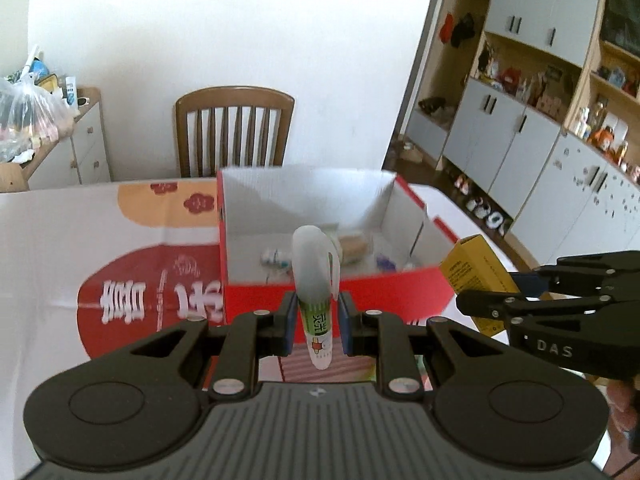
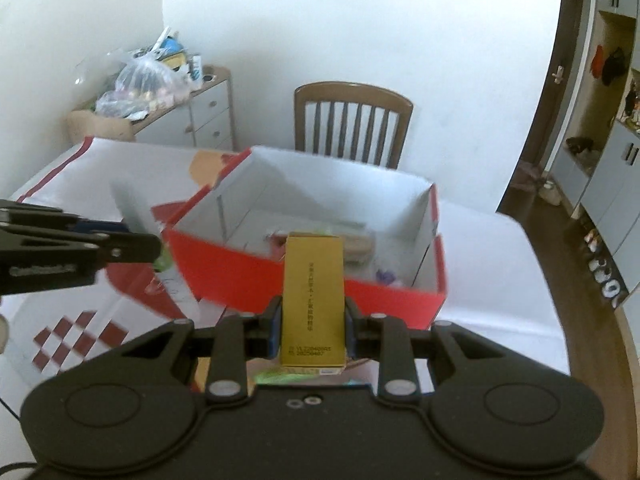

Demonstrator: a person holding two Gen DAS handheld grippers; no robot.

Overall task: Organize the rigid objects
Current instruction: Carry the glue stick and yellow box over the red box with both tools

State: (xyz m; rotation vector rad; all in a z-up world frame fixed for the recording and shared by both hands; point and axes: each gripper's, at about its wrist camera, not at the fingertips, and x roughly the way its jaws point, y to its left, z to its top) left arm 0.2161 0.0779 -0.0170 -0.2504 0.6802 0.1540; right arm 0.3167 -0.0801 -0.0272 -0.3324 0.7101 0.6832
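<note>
A red-and-white printed cover drapes the table; beyond stands a wooden chair. The left gripper clamps a capped tube, and the right gripper pinches a yellow carton, both before the red box.

Open box set on table, on printed sheet spread to its left. Chair placed behind table, against wall. Drawer cabinet stood left of chair, bag piled on top. Shelving unit ranged along right side of room. Several small items laid inside box. Tube held upright in left gripper, before box's near wall. Carton held in right gripper, right of tube, at box's near right corner.
</note>
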